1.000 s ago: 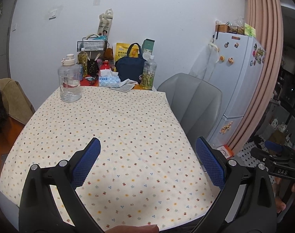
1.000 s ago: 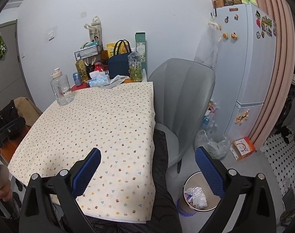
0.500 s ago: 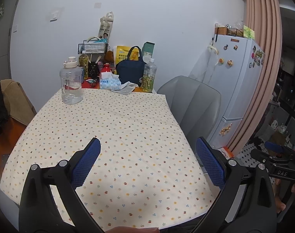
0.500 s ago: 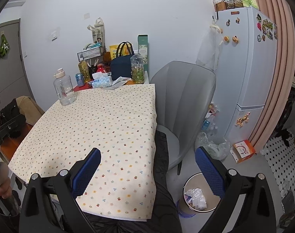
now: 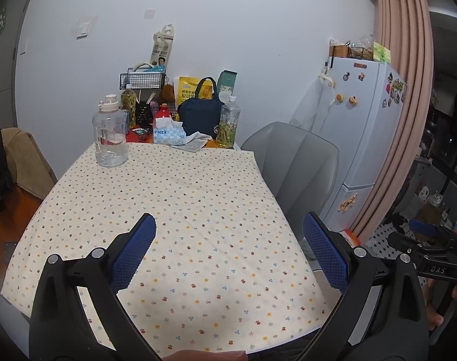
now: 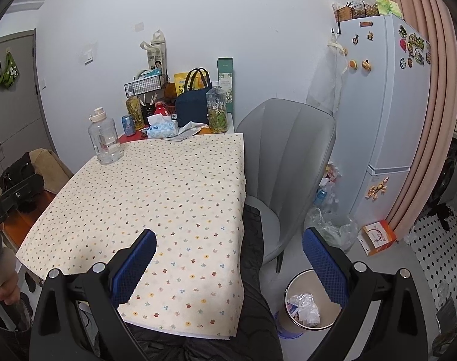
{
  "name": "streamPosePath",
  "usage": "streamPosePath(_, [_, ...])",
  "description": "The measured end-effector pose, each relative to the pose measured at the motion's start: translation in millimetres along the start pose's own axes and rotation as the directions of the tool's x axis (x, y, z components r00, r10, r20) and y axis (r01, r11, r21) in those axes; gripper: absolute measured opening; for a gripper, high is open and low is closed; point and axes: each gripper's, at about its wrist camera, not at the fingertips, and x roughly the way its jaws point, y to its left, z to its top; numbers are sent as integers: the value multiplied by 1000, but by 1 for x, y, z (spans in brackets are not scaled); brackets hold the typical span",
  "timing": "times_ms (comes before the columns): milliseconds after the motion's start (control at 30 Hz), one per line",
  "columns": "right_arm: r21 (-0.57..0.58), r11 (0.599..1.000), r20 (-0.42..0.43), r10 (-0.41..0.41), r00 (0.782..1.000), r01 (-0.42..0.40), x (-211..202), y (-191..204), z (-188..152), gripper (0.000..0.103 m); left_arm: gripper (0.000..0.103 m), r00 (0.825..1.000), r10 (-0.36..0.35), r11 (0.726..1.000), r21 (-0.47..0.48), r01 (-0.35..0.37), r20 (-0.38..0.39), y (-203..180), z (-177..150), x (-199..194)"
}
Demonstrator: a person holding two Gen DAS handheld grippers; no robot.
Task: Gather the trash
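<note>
Trash bin [image 6: 311,300] sits at my right gripper's [image 6: 228,263] five o'clock; both jaws wide, empty, worktop [image 6: 156,186] bare.

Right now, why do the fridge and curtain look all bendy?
Fisheye lens: in the right wrist view the fridge and curtain bow near the edge; in the left wrist view the curtain curves too, and the corners go black.

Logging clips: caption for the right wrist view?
Open right tongs above the tablecloth, bin with trash on the floor beside the chair.
</note>
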Motion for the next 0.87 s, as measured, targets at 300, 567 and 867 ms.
streamPosePath(300, [22,1000,0,19,1000,-19,-3,-2,1,95,97,1000,-5,1000,8,5,3,-1,1,-3])
streamPosePath(567, [35,999,-6,20,1000,-20,-1,-7,1,95,97,1000,-4,1000,14,4,2,-2,0,-3])
streamPosePath(867, [31,999,-19,15,1000,-14,9,-6,1,95,97,1000,-4,1000,10,4,-21,4,-5,7])
